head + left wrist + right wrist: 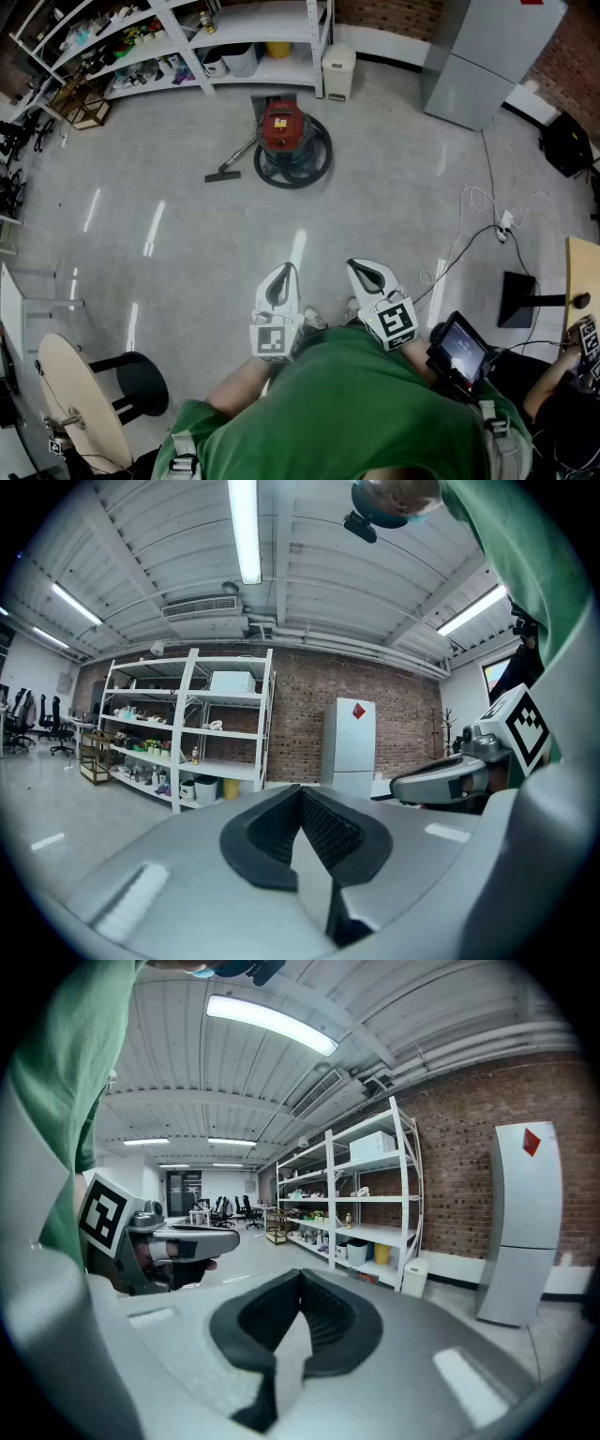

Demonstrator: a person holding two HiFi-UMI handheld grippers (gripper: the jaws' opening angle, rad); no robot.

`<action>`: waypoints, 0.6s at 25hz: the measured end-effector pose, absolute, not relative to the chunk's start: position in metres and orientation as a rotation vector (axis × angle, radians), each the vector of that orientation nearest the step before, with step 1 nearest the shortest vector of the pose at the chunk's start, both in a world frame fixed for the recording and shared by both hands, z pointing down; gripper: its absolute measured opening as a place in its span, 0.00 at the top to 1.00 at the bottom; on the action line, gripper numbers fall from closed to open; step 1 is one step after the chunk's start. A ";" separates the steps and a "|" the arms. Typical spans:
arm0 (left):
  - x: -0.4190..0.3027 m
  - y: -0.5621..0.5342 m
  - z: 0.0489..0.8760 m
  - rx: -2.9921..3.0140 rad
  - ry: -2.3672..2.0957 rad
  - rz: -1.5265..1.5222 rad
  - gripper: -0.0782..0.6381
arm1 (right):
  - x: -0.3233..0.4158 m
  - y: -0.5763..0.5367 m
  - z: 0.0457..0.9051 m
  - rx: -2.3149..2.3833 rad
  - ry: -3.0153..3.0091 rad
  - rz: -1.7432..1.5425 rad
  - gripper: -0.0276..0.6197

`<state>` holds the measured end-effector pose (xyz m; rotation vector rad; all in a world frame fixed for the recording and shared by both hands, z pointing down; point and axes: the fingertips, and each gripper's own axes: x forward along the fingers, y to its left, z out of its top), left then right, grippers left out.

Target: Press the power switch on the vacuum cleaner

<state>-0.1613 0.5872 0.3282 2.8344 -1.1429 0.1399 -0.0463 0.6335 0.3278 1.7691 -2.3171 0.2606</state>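
The vacuum cleaner (284,131) has a red top on a dark round base ringed by its hose, and stands on the floor near the shelving. Its floor nozzle (222,174) lies to its left. Both grippers are held close to the person's body, far from the vacuum. My left gripper (284,272) and my right gripper (361,266) point forward, both shut on nothing. The left gripper view has its shut jaws (300,791) facing the shelves and the right gripper (450,780) beside them. The right gripper view also has shut jaws (300,1275). Neither gripper view holds the vacuum.
White shelving (234,37) with boxes lines the far wall, with a small white bin (337,70) and a grey fridge (487,56) to its right. Cables (469,234) trail over the floor at right. A black stool (141,380) and a round table (80,403) stand at left.
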 end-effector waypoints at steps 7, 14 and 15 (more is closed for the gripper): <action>-0.160 0.585 0.331 2.818 -1.148 0.155 0.88 | -0.046 0.638 0.349 1.753 -2.335 0.269 0.95; -0.163 0.586 0.329 2.826 -1.145 0.147 0.88 | -0.047 0.640 0.348 1.765 -2.322 0.253 0.95; -0.163 0.585 0.329 2.830 -1.145 0.146 0.88 | -0.047 0.639 0.347 1.763 -2.329 0.248 0.95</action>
